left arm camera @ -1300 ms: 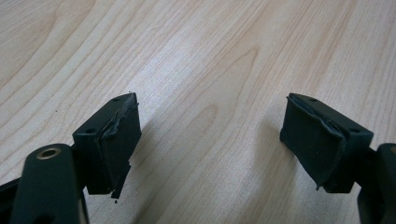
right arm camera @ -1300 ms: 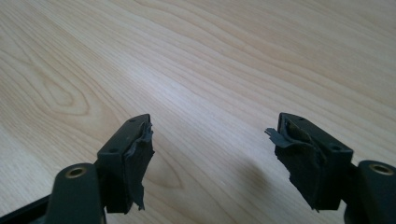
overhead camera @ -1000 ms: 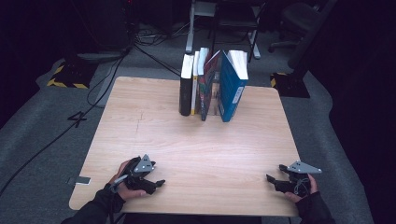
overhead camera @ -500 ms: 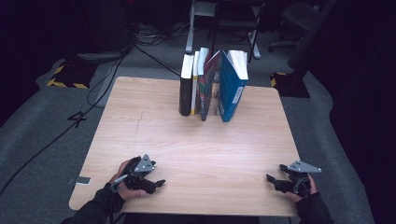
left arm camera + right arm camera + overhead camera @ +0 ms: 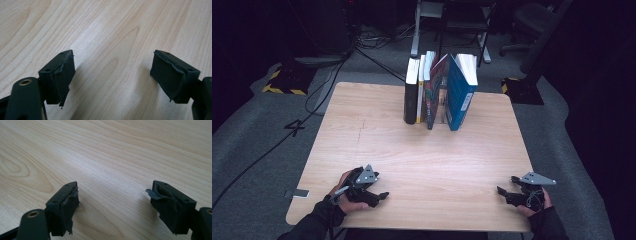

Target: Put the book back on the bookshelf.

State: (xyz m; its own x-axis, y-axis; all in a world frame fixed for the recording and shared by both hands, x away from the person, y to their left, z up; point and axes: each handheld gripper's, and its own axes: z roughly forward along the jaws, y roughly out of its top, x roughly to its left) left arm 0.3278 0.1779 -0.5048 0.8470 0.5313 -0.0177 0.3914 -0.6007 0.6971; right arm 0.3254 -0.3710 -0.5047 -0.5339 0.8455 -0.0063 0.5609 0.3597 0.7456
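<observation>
Jaws on both grippers stand apart with nothing between them: the left gripper [image 5: 362, 187] rests low on the near left of the table [image 5: 377, 130], the right gripper [image 5: 522, 192] near its front right corner, and each gripper view looks past 2 worn black pads [image 5: 63, 77] at bare pale wood. Judging from this, the work is at its start, hands parked and no book touched. Well apart from them, toward the far edge, a row of books [image 5: 439, 90] stands upright, spines facing the person: a black book [image 5: 411, 92] at the left end, a thin pale book [image 5: 420, 90] against it, a dark red book [image 5: 434, 92] leaning slightly, and a thick blue book [image 5: 460, 95] at the right end, tilted with its white page block showing on top. The next move likely calls for a long reach forward, jaws kept wide and turned to straddle 1 spine, since the volumes are packed closely and a neighbour could topple.
</observation>
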